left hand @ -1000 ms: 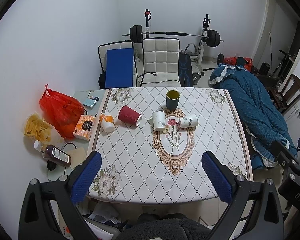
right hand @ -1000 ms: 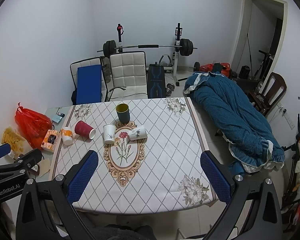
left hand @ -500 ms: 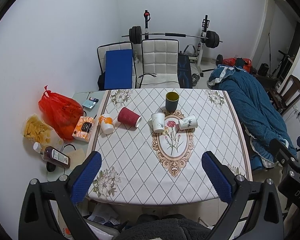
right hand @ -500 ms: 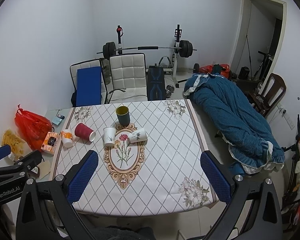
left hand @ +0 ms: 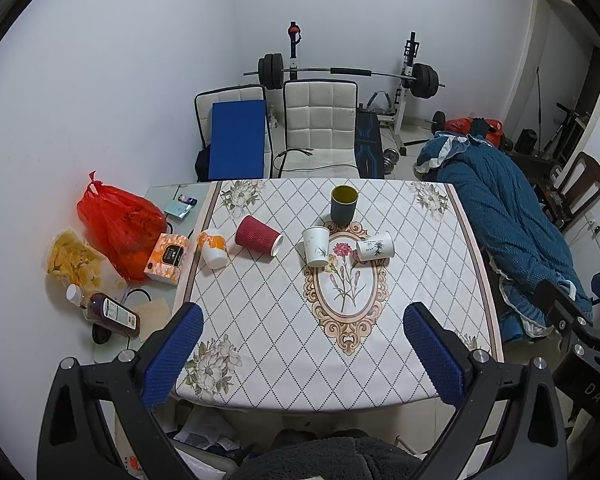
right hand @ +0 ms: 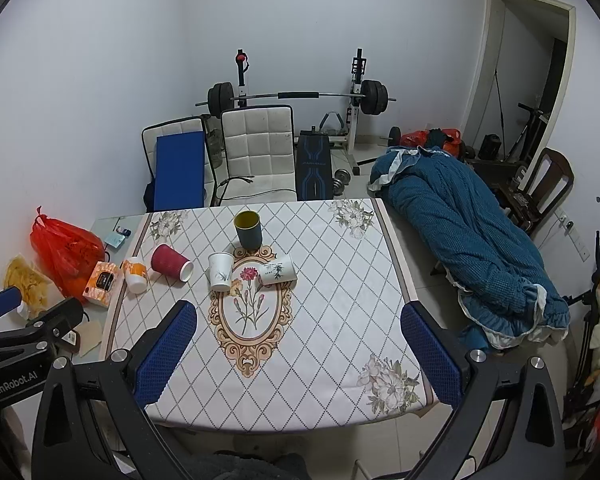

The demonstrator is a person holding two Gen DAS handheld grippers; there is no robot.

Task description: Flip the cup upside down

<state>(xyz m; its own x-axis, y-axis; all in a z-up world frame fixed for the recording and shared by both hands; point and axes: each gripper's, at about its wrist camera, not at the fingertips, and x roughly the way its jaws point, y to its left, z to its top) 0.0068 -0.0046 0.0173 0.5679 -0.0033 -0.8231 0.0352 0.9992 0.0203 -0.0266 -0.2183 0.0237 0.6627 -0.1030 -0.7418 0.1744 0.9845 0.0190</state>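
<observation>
Nothing on the bench (left hand: 260,320) has shifted since a second ago; only both views have drifted slightly, the cups sitting a touch lower in frame. Left tool (left hand: 304,352) and right tool (right hand: 298,350) hang wide open and empty above the near edge, well apart from every cup. By my judgement the task is not begun. Upright stand the dark cup (left hand: 344,205), its yellow inside showing nothing in it, and the white cup (left hand: 315,246), whose inside I cannot see; either may be the one to flip. Already on their sides lie the red cup (left hand: 258,236) and the printed cup (left hand: 375,245). An orange-and-white cup (left hand: 212,248) sits near the left edge, attitude unclear
</observation>
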